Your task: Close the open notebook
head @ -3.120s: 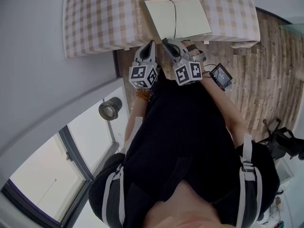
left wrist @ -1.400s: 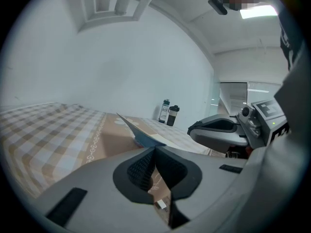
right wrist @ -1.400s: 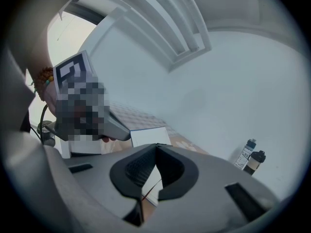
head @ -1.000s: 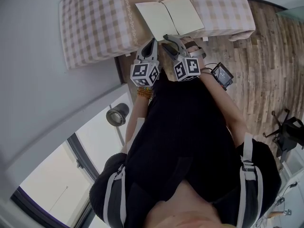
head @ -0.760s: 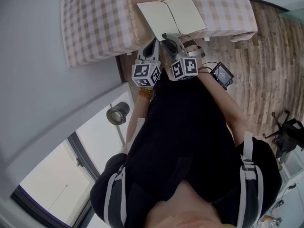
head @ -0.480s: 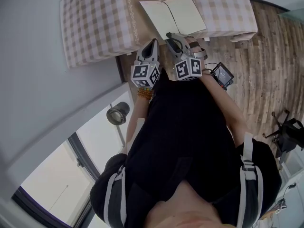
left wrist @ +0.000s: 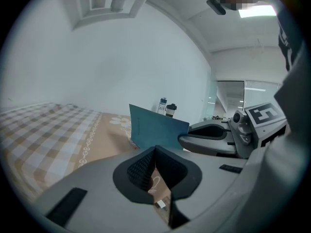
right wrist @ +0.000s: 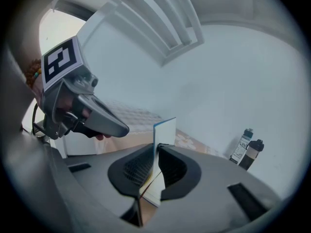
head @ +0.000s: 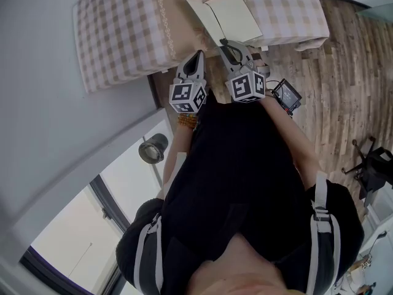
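The notebook (head: pixel 236 14) lies on the checked bed cover (head: pixel 116 29) with its right cream page flat. Its left half (head: pixel 201 8) is raised off the bed. My right gripper (head: pixel 222 42) is shut on the near edge of that half; its jaws have just been closing with the cover between them. In the right gripper view the cover (right wrist: pixel 164 132) stands upright, pinched at my right gripper (right wrist: pixel 156 149). My left gripper (head: pixel 196 54) hovers beside it, shut and holding nothing. The left gripper view shows the teal cover (left wrist: pixel 155 130) beyond my left gripper (left wrist: pixel 155 152).
Two bottles (left wrist: pixel 165 108) stand by the far wall beyond the bed, also in the right gripper view as bottles (right wrist: pixel 245 149). Wooden floor (head: pixel 331 91) runs to the right of the bed. A black device (head: pixel 285 97) sits by the right wrist. A white wall (head: pixel 37 103) bounds the left.
The right gripper reached the notebook's near edge, closed on the left half and lifted it from flat to raised. The left gripper stayed in place.
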